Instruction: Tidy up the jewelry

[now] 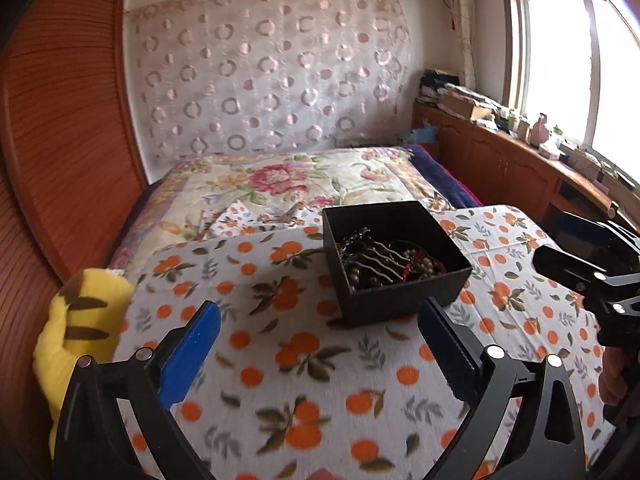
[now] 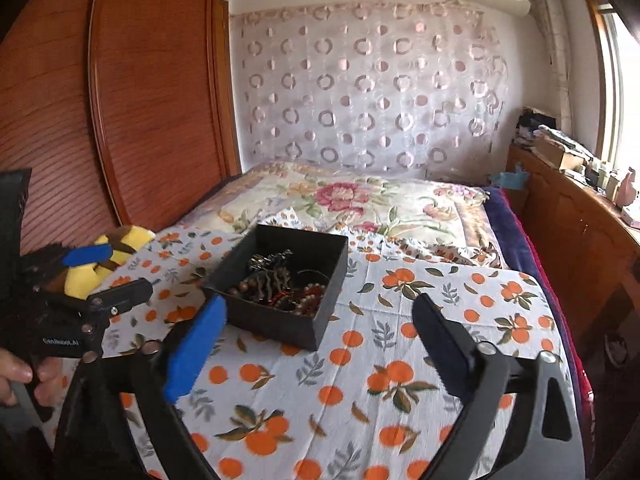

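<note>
We hold our left gripper and right gripper spread wide, both empty, before the black box (beads and hairpins inside) on the orange-print cloth.

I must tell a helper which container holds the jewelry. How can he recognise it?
On the orange-print cloth covering the bed sits one open black box, square, no lid. Beads and hairpins fill it; the only neighbour is a yellow plush toy.

Yellow plush toy left of orange-print cloth — floral bedspread, wood cabinet w/ clutter.
</note>
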`<state>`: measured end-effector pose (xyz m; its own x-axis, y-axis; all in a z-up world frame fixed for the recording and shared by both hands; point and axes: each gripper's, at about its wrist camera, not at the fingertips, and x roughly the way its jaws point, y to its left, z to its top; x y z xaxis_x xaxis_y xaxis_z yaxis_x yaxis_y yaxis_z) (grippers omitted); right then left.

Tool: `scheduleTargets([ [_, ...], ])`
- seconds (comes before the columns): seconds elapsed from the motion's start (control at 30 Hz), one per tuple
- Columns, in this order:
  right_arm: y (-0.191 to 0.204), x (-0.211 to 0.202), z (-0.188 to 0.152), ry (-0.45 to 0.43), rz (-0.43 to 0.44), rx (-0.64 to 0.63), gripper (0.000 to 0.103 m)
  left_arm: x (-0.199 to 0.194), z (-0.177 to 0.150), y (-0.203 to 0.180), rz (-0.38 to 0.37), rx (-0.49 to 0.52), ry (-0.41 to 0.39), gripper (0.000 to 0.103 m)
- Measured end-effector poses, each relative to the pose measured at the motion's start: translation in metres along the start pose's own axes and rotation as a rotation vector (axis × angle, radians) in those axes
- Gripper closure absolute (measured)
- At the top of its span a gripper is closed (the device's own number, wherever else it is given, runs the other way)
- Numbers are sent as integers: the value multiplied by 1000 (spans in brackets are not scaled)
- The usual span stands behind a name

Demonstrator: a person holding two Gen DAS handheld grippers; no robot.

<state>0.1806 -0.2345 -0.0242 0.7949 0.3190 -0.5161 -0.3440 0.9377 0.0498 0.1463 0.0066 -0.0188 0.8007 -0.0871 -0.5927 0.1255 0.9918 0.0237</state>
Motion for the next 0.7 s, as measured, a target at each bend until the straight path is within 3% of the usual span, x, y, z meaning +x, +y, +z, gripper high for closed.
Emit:
scheduleTargets([
  [0.3, 15, -58, -20, -81, -45, 26, 3, -46, -20, 0, 17, -45, -57, 8],
  [0.7, 7, -77, -41, -98, -88, 74, 3, -76, -27, -8, 37, -24, -103, 8],
])
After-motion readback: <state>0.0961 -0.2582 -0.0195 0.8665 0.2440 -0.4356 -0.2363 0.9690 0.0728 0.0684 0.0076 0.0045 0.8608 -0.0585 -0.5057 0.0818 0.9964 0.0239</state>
